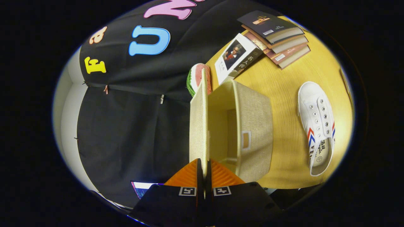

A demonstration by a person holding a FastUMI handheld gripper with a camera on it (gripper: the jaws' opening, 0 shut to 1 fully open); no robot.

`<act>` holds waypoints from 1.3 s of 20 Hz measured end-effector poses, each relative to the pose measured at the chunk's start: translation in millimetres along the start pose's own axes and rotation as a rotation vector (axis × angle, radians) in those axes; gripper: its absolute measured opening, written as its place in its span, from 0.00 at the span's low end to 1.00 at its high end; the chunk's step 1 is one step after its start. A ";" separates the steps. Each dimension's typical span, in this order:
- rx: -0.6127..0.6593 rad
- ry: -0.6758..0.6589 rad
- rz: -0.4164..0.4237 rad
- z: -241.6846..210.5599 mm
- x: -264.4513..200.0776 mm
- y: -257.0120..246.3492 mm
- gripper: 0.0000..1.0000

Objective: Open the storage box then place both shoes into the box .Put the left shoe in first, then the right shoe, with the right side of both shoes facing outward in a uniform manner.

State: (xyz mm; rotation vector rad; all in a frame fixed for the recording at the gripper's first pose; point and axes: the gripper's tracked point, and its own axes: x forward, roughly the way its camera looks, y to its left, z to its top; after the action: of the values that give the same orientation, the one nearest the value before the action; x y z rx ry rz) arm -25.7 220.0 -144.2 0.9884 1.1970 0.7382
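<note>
The gripper (204, 171) is closed down to a thin gap, with both orange fingers (186, 176) pressing on the edge of the lid (199, 126), one finger on each face. The lid stands raised and edge-on, running straight ahead from the fingertips. One beige woven box (252, 126) sits on the desk (284, 88), directly beside the lid; its opening is exposed and the visible part of its interior is bare. One small label patch (246, 140) is fixed on the box wall. One white shoe (317, 126) with red and blue stripes lies on the desk, well apart from the box, on the side away from the lid, with its opening nearer the desk's near edge. Four books rest near the far edge: one stack of three (277, 37) and one single book (236, 58) lying just beyond the box. One watermelon-slice object (197, 78) sits at the desk edge, beyond the far end of the lid.
</note>
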 end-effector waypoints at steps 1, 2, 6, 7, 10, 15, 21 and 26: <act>-0.015 -0.006 0.006 0.3 0.4 13.3 0.05; -0.033 -0.010 0.014 -0.1 2.3 27.1 0.05; -0.113 -0.010 0.047 -6.8 18.3 86.6 0.05; -0.131 -0.004 0.057 -9.9 26.2 99.9 0.05; -0.197 0.015 0.078 -17.5 54.4 135.0 0.05; -0.283 0.056 0.089 -37.4 113.5 179.1 0.05; -0.348 0.097 0.044 -67.4 189.2 188.2 0.05; -0.326 0.115 0.027 -71.5 220.8 185.7 0.09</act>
State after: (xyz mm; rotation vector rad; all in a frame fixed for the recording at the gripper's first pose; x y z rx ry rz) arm -37.5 507.3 -68.9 0.6998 1.1191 0.9870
